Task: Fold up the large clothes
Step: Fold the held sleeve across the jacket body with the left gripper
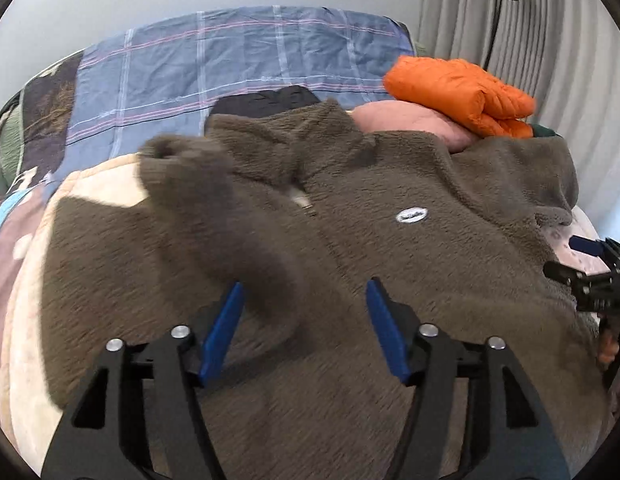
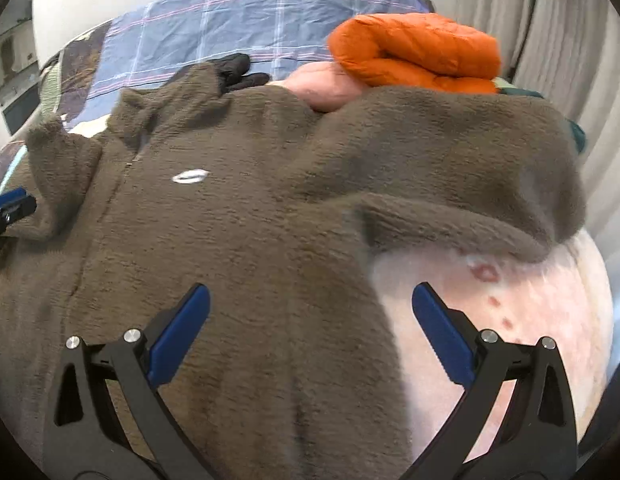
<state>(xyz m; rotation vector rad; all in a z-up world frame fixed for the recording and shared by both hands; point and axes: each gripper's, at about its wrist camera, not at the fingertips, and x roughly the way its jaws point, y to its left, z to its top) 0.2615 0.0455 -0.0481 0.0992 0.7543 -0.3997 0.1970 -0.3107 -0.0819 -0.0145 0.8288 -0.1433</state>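
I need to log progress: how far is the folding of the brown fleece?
Done: the orange jacket lies folded behind. In hand: nothing; the left gripper and right gripper are open over the brown fleece, one sleeve lying across its front. Left: the other sleeve and the body fold.

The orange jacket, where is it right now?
The orange jacket lies folded at the far right of the bed in both views, on a pink garment just beyond the fleece, near the curtain.

The brown jacket [image 1: 390, 264] is shaggy matt fleece; the orange jacket [image 1: 458, 92] is smooth quilted cloth; the fingers [image 1: 384, 328] are matt blue plastic.
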